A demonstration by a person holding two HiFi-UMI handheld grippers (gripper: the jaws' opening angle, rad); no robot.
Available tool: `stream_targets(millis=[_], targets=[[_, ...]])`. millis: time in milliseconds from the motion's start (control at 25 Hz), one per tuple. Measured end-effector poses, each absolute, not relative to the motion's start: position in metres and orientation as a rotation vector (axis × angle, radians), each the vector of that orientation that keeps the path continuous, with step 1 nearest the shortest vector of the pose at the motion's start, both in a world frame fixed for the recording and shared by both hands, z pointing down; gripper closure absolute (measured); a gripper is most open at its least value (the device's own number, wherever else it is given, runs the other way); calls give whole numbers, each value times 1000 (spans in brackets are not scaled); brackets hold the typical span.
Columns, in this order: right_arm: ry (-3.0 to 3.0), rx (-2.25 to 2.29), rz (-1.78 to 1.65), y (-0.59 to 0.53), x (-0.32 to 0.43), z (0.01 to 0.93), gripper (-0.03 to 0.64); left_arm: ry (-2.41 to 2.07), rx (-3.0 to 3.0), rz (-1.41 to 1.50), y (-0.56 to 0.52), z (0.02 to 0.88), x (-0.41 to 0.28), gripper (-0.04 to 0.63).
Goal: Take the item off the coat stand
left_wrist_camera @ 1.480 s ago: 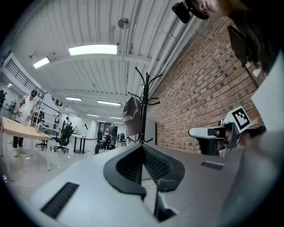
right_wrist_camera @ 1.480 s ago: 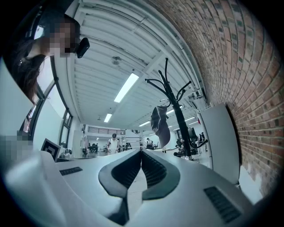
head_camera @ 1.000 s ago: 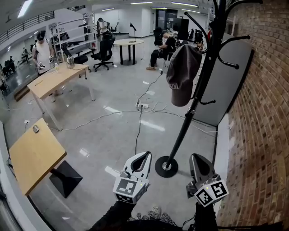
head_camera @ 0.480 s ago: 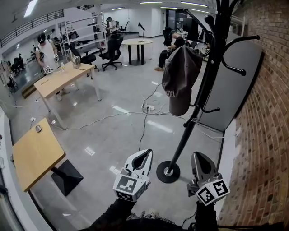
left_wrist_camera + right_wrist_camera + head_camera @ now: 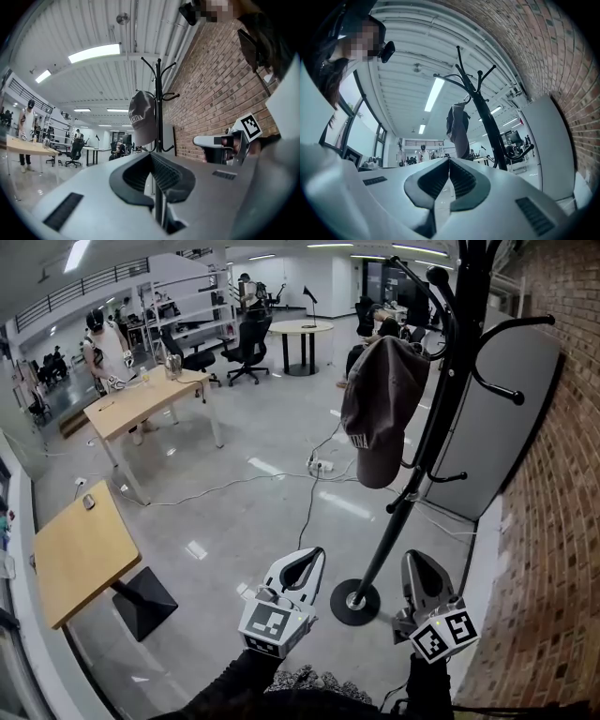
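Observation:
A dark grey cap (image 5: 380,409) hangs from a hook of the black coat stand (image 5: 427,418), which rises from a round base (image 5: 355,602) beside the brick wall. My left gripper (image 5: 314,554) is low in the head view, left of the base, shut and empty. My right gripper (image 5: 415,559) is right of the base, also shut and empty. Both are well below the cap and apart from the stand. In the left gripper view the cap (image 5: 142,117) hangs above the shut jaws of the left gripper (image 5: 151,154). In the right gripper view the cap (image 5: 459,126) is beyond the right gripper (image 5: 449,159).
A brick wall (image 5: 553,521) and a grey panel (image 5: 497,427) stand right of the stand. Cables and a power strip (image 5: 322,465) lie on the floor behind it. Wooden tables (image 5: 80,554) (image 5: 141,399) are at the left; a round table (image 5: 300,327), chairs and people are farther back.
The head view has drifted a little, so the room and stand sit slightly lower and to the right. Both grippers keep their places and stay shut.

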State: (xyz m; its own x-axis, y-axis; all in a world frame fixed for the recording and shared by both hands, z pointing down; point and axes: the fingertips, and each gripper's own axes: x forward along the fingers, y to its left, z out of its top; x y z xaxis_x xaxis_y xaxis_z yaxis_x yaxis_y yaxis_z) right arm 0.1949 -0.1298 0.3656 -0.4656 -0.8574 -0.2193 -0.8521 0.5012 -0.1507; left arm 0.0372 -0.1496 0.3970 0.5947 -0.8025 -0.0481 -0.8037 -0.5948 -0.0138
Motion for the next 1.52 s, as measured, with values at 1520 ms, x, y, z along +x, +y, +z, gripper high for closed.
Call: stream_targets(millis=[1520], targets=[[2636, -1496, -50, -269, 162, 332, 382, 1351, -2795, 132, -253, 380, 0, 588]])
